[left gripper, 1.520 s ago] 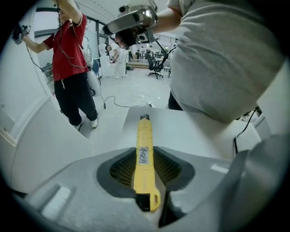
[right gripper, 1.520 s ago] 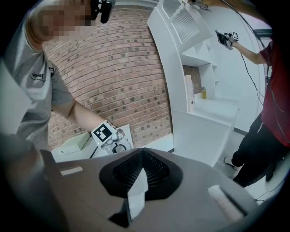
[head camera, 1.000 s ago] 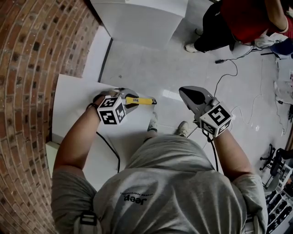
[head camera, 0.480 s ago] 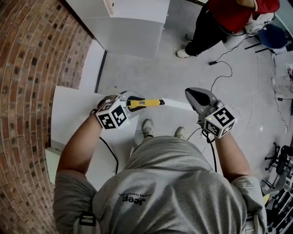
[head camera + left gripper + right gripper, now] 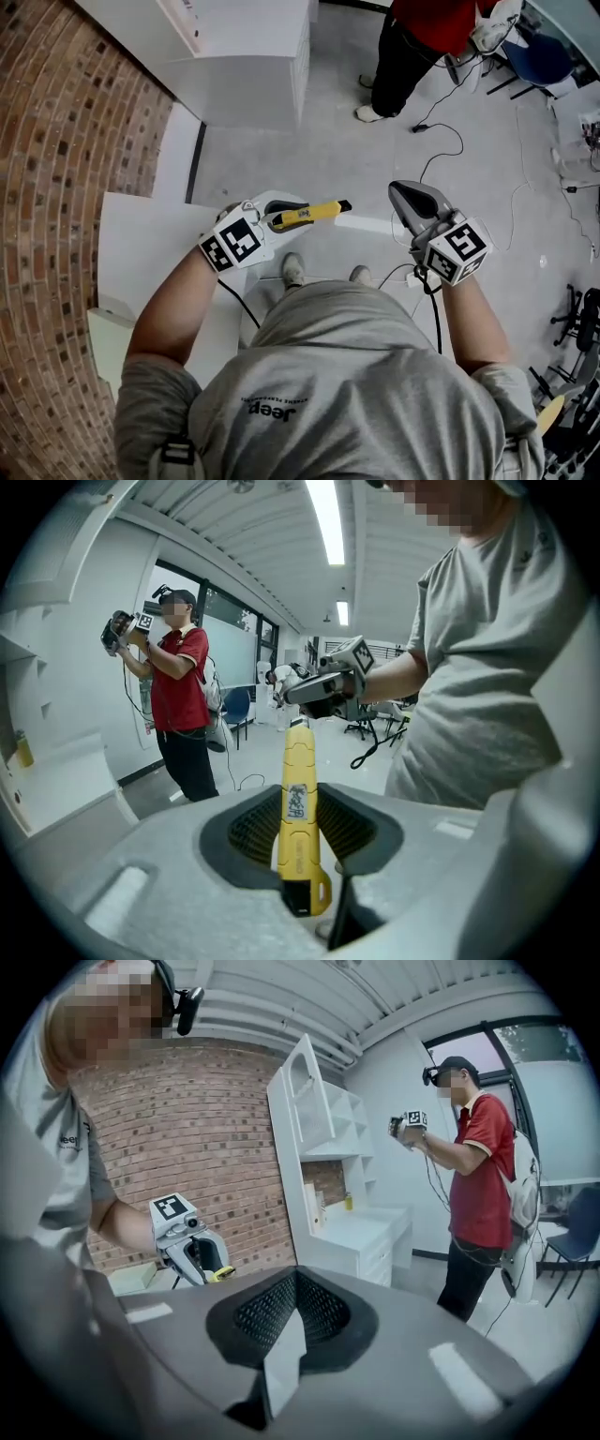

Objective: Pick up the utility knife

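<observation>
The yellow utility knife (image 5: 305,214) sticks out sideways from my left gripper (image 5: 281,214), which is shut on its handle end. In the left gripper view the knife (image 5: 298,827) runs straight ahead between the black pads, its tip toward my right gripper (image 5: 323,682). My right gripper (image 5: 412,202) hangs in the air beside it at about the same height, its jaws together and empty. The right gripper view shows its own pads (image 5: 262,1321) meeting with nothing between them. Further off in that view is the left gripper (image 5: 192,1251) with the knife's yellow end (image 5: 220,1275).
A white table (image 5: 141,225) lies below my left arm against the brick wall (image 5: 56,141). A white shelf unit (image 5: 234,56) stands ahead. A person in a red shirt (image 5: 422,37) stands on the grey floor near loose cables (image 5: 450,141). Office chairs (image 5: 553,66) are at right.
Both grippers have risen and swung away from the table toward the open floor. The knife travelled with the left gripper, still clamped. The view has shifted toward the shelf unit.
</observation>
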`<state>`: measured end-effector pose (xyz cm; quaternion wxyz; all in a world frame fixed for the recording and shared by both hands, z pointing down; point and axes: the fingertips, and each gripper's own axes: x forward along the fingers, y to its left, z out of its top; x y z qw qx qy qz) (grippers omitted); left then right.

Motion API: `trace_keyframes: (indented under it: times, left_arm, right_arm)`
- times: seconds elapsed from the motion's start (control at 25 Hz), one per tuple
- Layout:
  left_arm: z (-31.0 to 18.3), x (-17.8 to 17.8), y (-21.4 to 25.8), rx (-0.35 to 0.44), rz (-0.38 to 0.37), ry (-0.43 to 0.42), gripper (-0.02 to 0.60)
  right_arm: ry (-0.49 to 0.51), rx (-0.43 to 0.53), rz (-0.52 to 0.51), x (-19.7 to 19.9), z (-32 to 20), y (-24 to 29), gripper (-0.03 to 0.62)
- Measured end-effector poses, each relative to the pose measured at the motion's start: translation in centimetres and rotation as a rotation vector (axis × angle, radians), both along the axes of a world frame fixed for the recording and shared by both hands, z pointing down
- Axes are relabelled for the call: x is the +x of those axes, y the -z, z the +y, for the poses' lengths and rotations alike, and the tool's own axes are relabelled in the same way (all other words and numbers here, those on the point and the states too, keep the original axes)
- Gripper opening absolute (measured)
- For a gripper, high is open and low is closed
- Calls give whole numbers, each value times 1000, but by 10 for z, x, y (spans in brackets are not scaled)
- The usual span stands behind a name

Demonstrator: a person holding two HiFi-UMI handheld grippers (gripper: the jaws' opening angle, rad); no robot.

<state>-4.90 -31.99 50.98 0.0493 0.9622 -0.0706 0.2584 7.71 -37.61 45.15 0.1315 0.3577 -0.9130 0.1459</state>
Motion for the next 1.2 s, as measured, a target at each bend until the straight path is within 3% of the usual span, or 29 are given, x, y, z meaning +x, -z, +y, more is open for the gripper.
trace_keyframes:
  times: [0.4, 0.68, 0.92, 1.2]
  left_arm:
    - [14, 105, 53, -39, 211, 68, 120]
    - [15, 157, 90, -116, 438, 152, 120]
    - [20, 174, 116, -189, 584, 153, 120]
    - [16, 170, 135, -236, 693, 162, 120]
  right_arm:
    - [-110, 42, -56, 106, 30, 22, 9]
    - [-183, 47, -95, 159, 45, 30, 9]
    - [-212, 77, -113, 170, 49, 45, 9]
    - [-216, 91, -131, 165, 50, 60, 9]
